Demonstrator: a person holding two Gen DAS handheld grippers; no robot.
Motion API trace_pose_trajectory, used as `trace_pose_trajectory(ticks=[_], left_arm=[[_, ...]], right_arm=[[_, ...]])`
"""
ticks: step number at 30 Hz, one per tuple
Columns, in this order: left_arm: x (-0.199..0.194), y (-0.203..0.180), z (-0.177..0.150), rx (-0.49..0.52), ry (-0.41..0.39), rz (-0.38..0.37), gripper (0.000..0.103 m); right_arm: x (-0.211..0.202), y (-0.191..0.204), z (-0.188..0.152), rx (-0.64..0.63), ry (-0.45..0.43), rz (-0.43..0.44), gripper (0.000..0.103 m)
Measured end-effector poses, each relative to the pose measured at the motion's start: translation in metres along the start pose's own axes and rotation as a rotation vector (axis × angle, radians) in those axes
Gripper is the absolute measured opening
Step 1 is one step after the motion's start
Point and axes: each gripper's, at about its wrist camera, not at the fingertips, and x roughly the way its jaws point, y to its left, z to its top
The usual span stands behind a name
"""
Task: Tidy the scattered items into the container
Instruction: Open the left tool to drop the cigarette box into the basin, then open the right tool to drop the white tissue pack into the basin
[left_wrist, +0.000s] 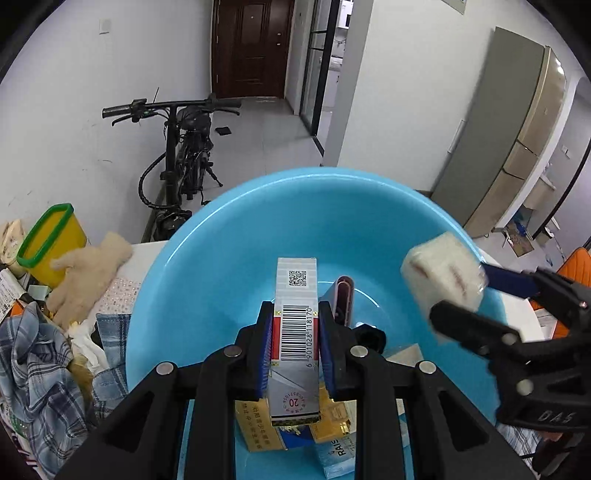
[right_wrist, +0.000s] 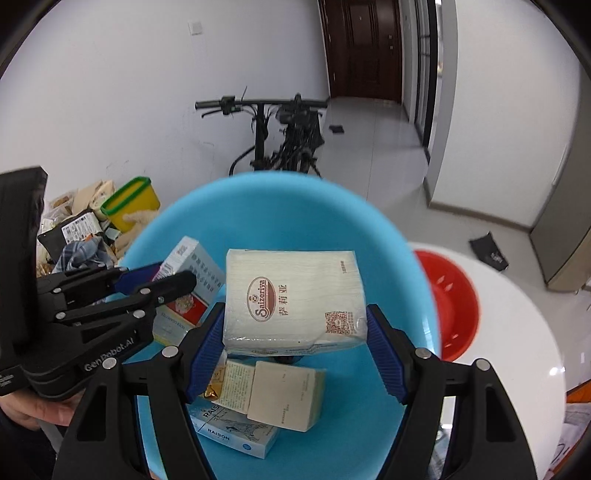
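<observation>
**Both grippers over the blue basin, each with a pack in its grip**

The left gripper is clamped on a slim silver-and-red cigarette box, barcode side up, with the blue pads pressed against its long sides. The box points toward 12 o'clock and hangs above the inside of the blue basin. Below it, at 6 o'clock in the left wrist view, lie a yellow box and a pale blue box on the basin floor. A dark red lighter stands just right of the held box, at about 1 o'clock from it.

The right gripper grasps a white tissue pack with brown print, the blue pads touching its left and right ends. The pack hangs over the middle of the basin. Beneath it, toward 6 o'clock, a cream box lies on top of the pale blue box, both inside the basin.

In the right wrist view the left gripper enters from 9 o'clock, with the cigarette box between its fingers. In the left wrist view the right gripper enters from 3 o'clock, carrying the tissue pack, which is blurred.

Outside the basin, at 9 o'clock in the left wrist view, sit a yellow bin with a green rim, a cream glove and a checked cloth. A red bowl sits on the white table at 3 o'clock in the right wrist view. A black bicycle stands against the wall at 12 o'clock.
</observation>
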Motion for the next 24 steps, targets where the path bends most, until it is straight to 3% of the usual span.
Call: trace_pose_trajectory(ticks=[10, 12, 14, 17, 24], left_arm=[[0.003, 0.005, 0.002, -0.010, -0.011, -0.010, 0.024], [-0.003, 0.004, 0.003, -0.009, -0.036, -0.002, 0.034], [-0.009, 0.003, 0.005, -0.007, -0.060, 0.023, 0.084], [-0.018, 0.004, 0.007, -0.007, -0.094, 0.044, 0.086], [-0.023, 0.010, 0.010, -0.035, -0.059, 0.072, 0.086]], right_arm=[[0.000, -0.006, -0.001, 0.000, -0.001, -0.027, 0.072], [-0.007, -0.006, 0.000, -0.003, -0.012, -0.027, 0.072], [-0.011, -0.004, 0.002, -0.006, -0.022, -0.030, 0.072], [-0.018, -0.003, 0.003, -0.010, -0.033, -0.034, 0.072], [-0.022, -0.005, 0.004, -0.001, -0.038, -0.040, 0.072]])
